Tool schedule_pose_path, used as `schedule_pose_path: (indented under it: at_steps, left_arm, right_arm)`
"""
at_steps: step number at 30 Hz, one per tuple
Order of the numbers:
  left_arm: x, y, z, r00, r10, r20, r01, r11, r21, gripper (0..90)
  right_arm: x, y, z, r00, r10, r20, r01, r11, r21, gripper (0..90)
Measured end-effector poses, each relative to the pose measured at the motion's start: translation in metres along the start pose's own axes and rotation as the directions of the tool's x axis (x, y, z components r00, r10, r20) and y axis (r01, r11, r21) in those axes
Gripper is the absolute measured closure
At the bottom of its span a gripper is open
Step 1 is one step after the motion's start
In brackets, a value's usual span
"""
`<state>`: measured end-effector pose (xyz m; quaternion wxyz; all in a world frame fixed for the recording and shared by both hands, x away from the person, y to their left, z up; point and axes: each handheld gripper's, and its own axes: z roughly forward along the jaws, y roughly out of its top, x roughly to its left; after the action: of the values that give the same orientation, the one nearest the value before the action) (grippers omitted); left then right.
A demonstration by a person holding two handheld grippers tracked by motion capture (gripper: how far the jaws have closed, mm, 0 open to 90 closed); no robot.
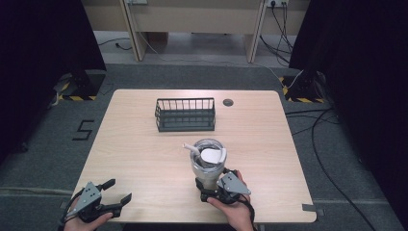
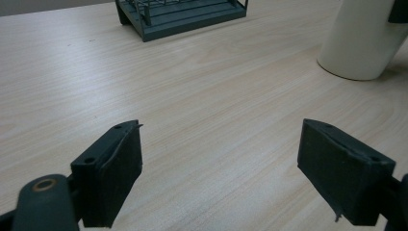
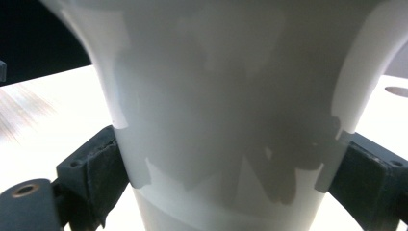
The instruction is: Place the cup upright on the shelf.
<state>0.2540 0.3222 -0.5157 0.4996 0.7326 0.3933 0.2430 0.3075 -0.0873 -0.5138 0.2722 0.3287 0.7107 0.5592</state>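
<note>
Standing near the front edge of the bench, right of its middle, is a tall pale cup with a lid and a straw poking out toward the rear left. The right gripper has its fingers closed around the cup's narrow lower body, one pad pressed on each side, just below where the wall flares outward. The left gripper rests near the front left corner with its fingers spread wide and nothing between them. A dark wire basket sits toward the rear edge, well apart from the cup. I'd judge the cup to be stiff and hard-walled, so it should not give under a squeeze, but its glossy, smooth surface looks slippery, and the taper could let it slide in the grip. Being tall and wider at the top, it is likely top-heavy, more so if there is liquid in it, which I cannot tell. The low hold under the flare seems sensible; keeping it upright would matter for the lid and straw.
</note>
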Motion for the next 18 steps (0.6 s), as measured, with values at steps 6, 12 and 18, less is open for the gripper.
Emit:
schedule_pose_path:
  at_steps: [6, 12, 18]
  left_arm:
    - [-0.0008, -0.0004, 0.0005, 1.0000, 0.006, 0.003, -0.006, 1.0000, 0.003, 16.4]
    - [0.0015, -0.0015, 0.0012, 1.0000, 0.001, 0.001, -0.001, 1.0000, 0.007, 17.0]
    - [0.0022, -0.0017, 0.0011, 1.0000, 0.000, 0.000, 0.000, 1.0000, 0.009, 17.4]
  right_arm:
    - [-0.0005, 0.0009, -0.0003, 1.0000, -0.009, -0.004, 0.009, 1.000, 0.000, 10.5]
    - [-0.0015, 0.0027, 0.0004, 1.0000, 0.003, -0.005, -0.003, 1.000, 0.005, 10.5]
    - [-0.0046, 0.0049, 0.0033, 0.9999, 0.011, 0.007, -0.011, 1.000, 0.001, 10.5]
